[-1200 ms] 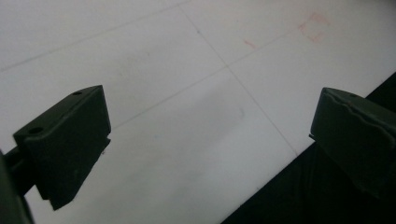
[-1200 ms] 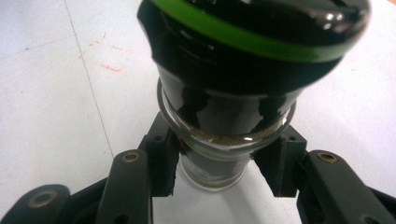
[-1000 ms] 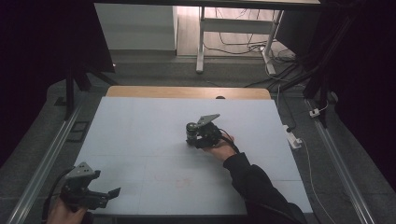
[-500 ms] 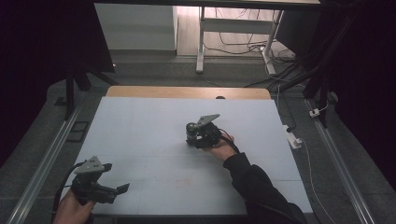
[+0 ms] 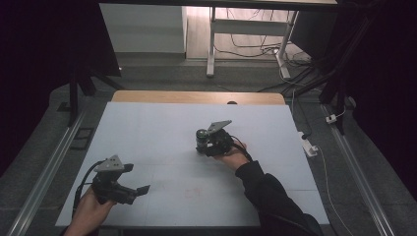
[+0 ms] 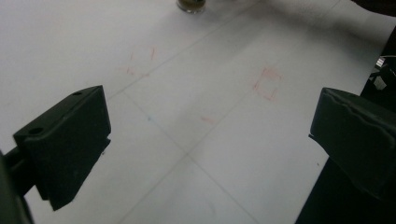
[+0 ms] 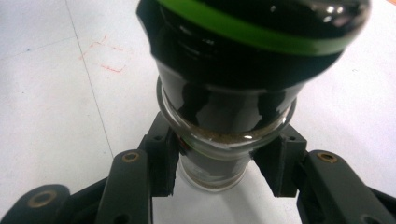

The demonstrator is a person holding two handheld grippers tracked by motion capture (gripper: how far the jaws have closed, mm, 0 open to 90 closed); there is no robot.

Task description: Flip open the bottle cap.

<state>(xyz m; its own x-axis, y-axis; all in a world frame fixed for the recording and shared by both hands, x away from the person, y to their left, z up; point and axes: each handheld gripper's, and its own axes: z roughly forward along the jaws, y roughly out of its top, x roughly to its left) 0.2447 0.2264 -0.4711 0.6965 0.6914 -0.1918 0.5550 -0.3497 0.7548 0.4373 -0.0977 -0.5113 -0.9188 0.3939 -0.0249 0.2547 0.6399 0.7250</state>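
The jar (image 5: 201, 139) stands near the middle of the white tabletop (image 5: 147, 128) in the high view, with the right tongs (image 5: 205, 143) around it; the left tongs (image 5: 140, 191) hover at the near left corner. In the left gripper view, the left tongs (image 6: 210, 144) are wide apart over faint red marks (image 6: 267, 83). In the right gripper view, the right tongs (image 7: 224, 168) are clamped on the glass jar (image 7: 219, 140), below its black cap with a green ring (image 7: 252, 32).

The worktop (image 5: 162, 132) is pale white, crossed by thin grey lines and faint red pen marks (image 6: 267, 83), with a bare wood-coloured strip along its far edge. Both grippers are black: the left gripper (image 5: 143, 189) and right gripper (image 5: 198, 146) each carry a grey plate. The glass jar (image 7: 224, 135) holds brownish powder beneath a black lid with a bright green band (image 7: 261, 35). The sleeve (image 5: 273, 201) is black.
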